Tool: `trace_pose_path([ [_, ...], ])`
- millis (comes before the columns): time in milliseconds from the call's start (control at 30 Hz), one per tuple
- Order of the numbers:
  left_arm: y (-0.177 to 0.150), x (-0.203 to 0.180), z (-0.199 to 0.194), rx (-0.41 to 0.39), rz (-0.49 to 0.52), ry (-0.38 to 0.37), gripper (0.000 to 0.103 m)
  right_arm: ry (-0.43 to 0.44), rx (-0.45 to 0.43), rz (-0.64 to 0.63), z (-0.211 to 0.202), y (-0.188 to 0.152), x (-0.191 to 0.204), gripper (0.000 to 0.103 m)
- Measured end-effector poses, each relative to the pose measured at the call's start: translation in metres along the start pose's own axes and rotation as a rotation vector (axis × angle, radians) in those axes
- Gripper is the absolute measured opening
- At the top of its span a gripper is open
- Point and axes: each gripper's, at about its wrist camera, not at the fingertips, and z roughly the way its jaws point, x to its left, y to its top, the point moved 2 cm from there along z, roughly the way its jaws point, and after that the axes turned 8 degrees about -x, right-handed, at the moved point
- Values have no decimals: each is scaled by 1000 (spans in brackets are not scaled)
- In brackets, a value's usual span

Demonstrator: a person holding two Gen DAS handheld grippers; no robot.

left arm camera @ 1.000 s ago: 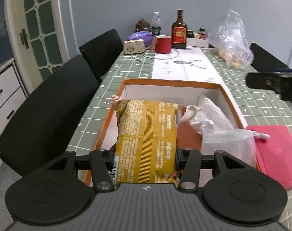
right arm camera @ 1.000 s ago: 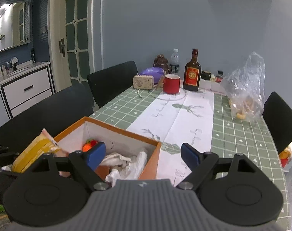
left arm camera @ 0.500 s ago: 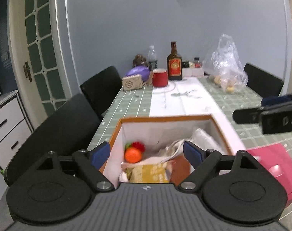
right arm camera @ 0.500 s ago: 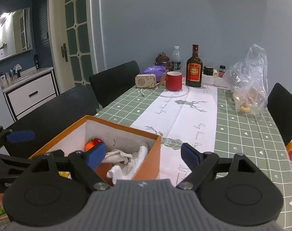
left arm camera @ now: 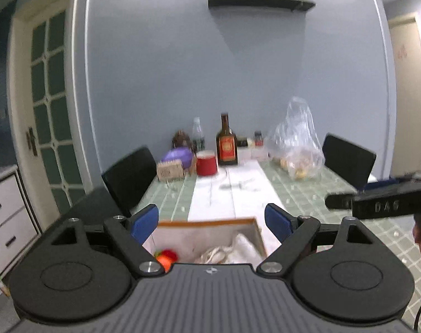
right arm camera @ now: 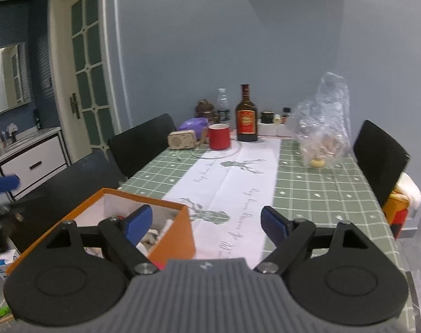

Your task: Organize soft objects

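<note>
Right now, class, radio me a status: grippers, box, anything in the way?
Left gripper open, empty. Right gripper open, empty. Orange box holds soft items. Nothing blocking.

Blue-grey walls (right arm camera: pixel 266 41), a cream glazed door (right arm camera: pixel 91 77) (green panes), black chairs (right arm camera: pixel 141 147) flanking the counter (right arm camera: pixel 321 188), a white drawer cabinet (right arm camera: pixel 35 163) and a dark wall shelf (left arm camera: pixel 260 1).

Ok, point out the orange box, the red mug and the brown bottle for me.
Orange box (right arm camera: pixel 173 238): right wrist view, on its orange outer side wall.
Red mug (right arm camera: pixel 219 136): right wrist view, on the middle of its body.
Brown bottle (right arm camera: pixel 247 122): right wrist view, on its red label.
</note>
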Motion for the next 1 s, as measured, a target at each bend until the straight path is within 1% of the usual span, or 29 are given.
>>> trace_pose_path([
  [100, 1, -8, -23, -88, -10, 19, 102, -57, -15, -10, -27, -15, -7, 84],
  [167, 1, -12, -40, -110, -37, 26, 102, -94, -18, -9, -47, -28, -10, 84],
  [267, -1, -20, -61, -83, -79, 58, 103, -124, -30, 24, -78, -46, -11, 84],
  [333, -4, -27, -79, -79, -93, 43, 103, -122, -53, 33, -102, -59, -8, 84],
  [400, -9, -33, -96, -89, -98, 38, 103, -138, -79, 35, -126, -70, -3, 84],
  [433, -12, -38, -106, -103, -90, 42, 103, -149, -93, 34, -137, -76, -2, 84],
  [500, -20, -47, -120, -123, -55, 59, 103, -162, -148, 32, -161, -91, 3, 86],
  [567, -30, -54, -133, -141, -61, 69, 103, -173, -161, 30, -177, -105, 5, 88],
  [600, -34, -56, -138, -140, -73, 63, 103, -198, -166, 35, -185, -112, 6, 88],
  [667, -41, -59, -146, -117, -100, 38, 103, -247, -163, 36, -196, -124, 9, 88],
  [733, -49, -63, -152, -97, -123, 0, 103, -259, -159, 14, -205, -133, 14, 88],
  [800, -57, -67, -157, -92, -117, -12, 103, -269, -154, 1, -210, -138, 16, 88],
  [900, -69, -78, -163, -89, -75, -9, 103, -266, -154, 2, -218, -144, 20, 88],
  [1000, -79, -81, -169, -104, -66, 23, 103, -250, -154, -1, -221, -146, 29, 88],
])
